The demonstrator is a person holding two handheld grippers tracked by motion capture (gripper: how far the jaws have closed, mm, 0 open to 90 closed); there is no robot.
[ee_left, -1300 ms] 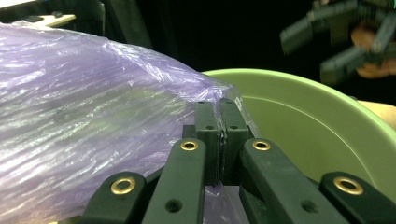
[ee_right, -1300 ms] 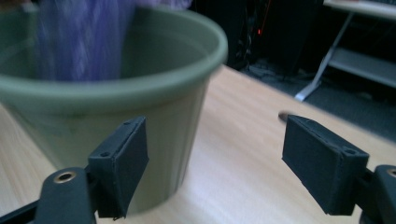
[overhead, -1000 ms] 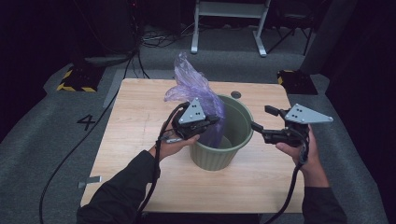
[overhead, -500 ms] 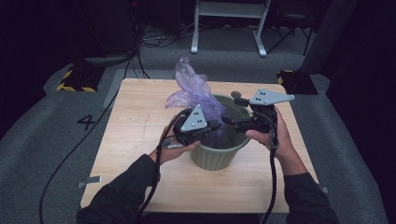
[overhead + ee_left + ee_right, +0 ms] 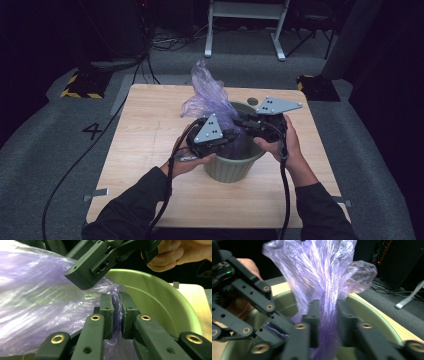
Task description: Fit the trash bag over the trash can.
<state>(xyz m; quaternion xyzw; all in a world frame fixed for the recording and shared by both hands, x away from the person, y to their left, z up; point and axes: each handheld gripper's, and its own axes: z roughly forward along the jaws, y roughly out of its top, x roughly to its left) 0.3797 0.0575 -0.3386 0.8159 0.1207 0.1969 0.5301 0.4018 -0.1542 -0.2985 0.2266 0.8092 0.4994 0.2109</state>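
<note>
Two grippers work one purple plastic bag (image 5: 210,100) standing half inside the green bin (image 5: 235,167) at mid-table. Left gripper (image 5: 116,312): jaws pressed together on a fold of film just inside the near rim. Right gripper (image 5: 327,315): jaws straddle the bunched film, gap visible, not yet pinching. Judgement: close right low on the bunch, then pull the two holds apart toward opposite rims, slowly; thin film tears. Beyond, wooden table (image 5: 150,115).
</note>
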